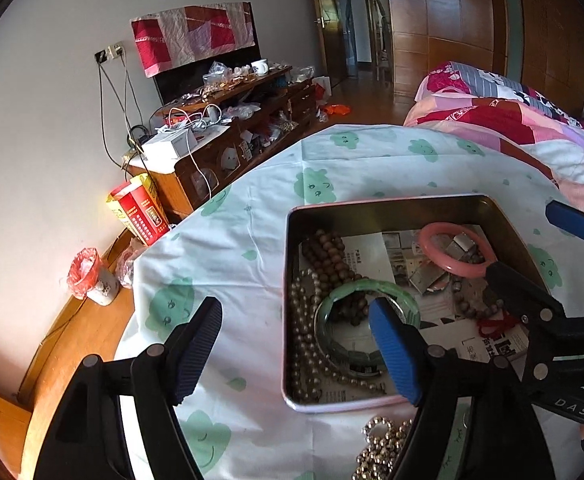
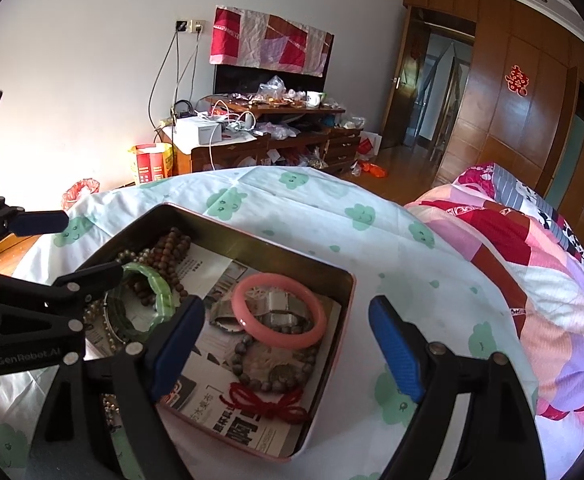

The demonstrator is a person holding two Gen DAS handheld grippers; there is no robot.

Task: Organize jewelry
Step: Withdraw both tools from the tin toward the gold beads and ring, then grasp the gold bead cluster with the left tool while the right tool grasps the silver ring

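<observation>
A metal tin (image 1: 387, 208) (image 2: 343, 300) lined with newspaper lies on the cloud-print sheet. It holds a green bangle (image 1: 327, 300) (image 2: 160, 284), a pink bangle (image 1: 451, 268) (image 2: 284, 336), brown bead strands (image 1: 327, 256) (image 2: 172, 256), a pearl string (image 1: 303, 344), a bead bracelet with red cord (image 2: 268, 384) and a metal watch (image 2: 280, 312). My left gripper (image 1: 295, 352) is open, straddling the tin's left wall. My right gripper (image 2: 284, 352) is open over the tin's right side. Both are empty.
A gold bead chain (image 1: 383, 448) lies on the sheet in front of the tin. A quilt (image 2: 531, 280) is heaped on the right. A cluttered TV cabinet (image 1: 228, 136) and a red-lined bin (image 1: 88, 276) stand beyond the bed's edge.
</observation>
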